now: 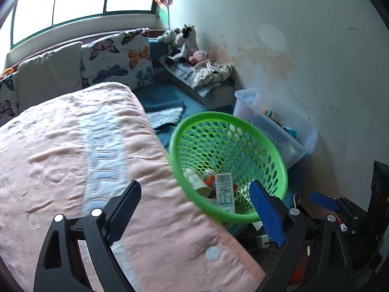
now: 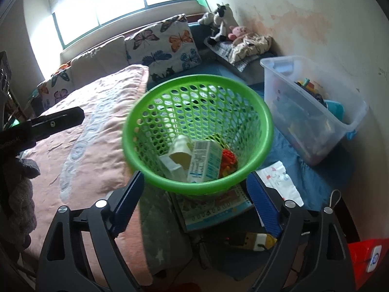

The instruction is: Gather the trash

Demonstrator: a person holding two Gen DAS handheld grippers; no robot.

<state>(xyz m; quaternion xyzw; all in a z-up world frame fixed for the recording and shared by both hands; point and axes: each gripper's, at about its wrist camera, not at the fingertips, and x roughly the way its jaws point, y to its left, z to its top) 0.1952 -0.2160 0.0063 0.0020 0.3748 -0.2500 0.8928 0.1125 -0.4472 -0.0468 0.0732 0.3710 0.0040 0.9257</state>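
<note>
Your left gripper (image 1: 194, 209): wide open, holding nothing.
Your right gripper (image 2: 193, 199): wide open too, nothing in it.
Green basket (image 2: 263, 131): just past your fingers, beside the pink bed (image 2: 92, 131).
Trash inside: a milk carton (image 2: 204, 160), a small bottle (image 2: 181, 152) and a red wrapper (image 2: 228, 159).
Left to do: maybe the white paper (image 2: 279, 177) on the floor by the basket.
Farther back: a clear toy bin (image 2: 313, 112).

A pink blanket (image 1: 60, 150) covers the bed; butterfly pillows (image 1: 116, 58) lean along its far edge.
</note>
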